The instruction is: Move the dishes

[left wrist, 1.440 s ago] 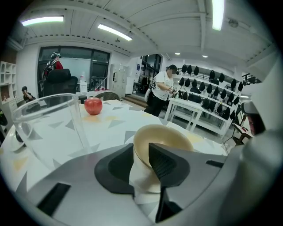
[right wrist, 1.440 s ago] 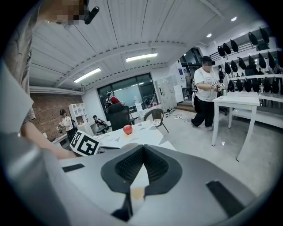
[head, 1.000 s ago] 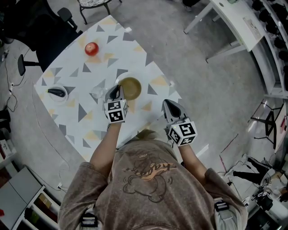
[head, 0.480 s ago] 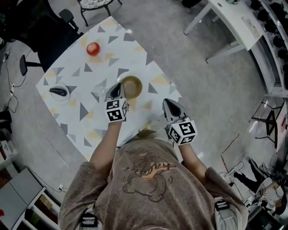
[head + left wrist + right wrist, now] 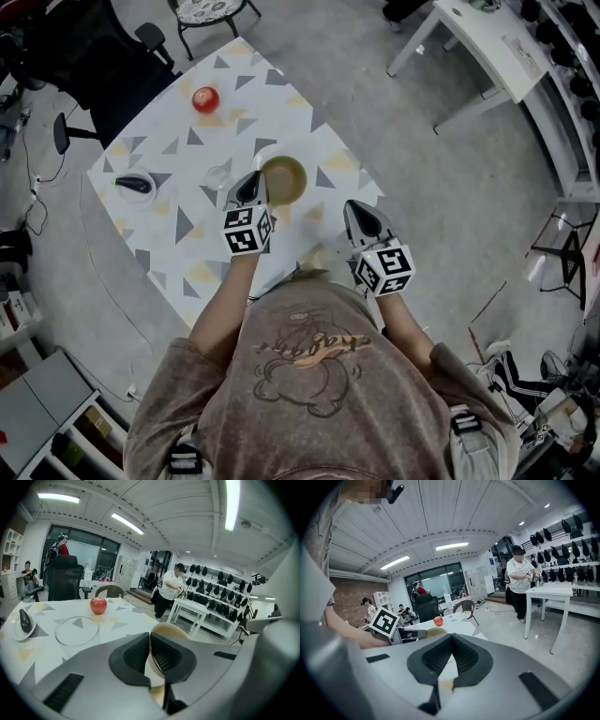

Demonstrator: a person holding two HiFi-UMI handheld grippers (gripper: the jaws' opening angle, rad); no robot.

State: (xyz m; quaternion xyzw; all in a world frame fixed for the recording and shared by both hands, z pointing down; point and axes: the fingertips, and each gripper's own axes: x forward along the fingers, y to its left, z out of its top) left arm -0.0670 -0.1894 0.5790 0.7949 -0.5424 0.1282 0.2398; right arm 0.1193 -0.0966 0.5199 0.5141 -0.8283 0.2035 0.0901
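A tan bowl (image 5: 286,180) is near the right side of the triangle-patterned table (image 5: 169,234). My left gripper (image 5: 255,181) is shut on its near-left rim. In the left gripper view the cream rim of the bowl (image 5: 174,629) runs between the closed pads of the left gripper (image 5: 150,638). My right gripper (image 5: 362,212) hangs over the table's right corner, a hand's width from the bowl, jaws shut on nothing. The right gripper view looks past the right gripper (image 5: 451,640) to the bowl (image 5: 433,631) and the apple (image 5: 438,620).
A clear glass bowl (image 5: 218,176) sits just left of the tan bowl. A small white dish with a dark object (image 5: 137,185) is near the left edge, a red apple (image 5: 205,98) at the far end. A black office chair (image 5: 89,56) and a white desk (image 5: 487,42) flank the table.
My left gripper has risen a little with the tan bowl's rim in its jaws. The right gripper has stayed where it was.
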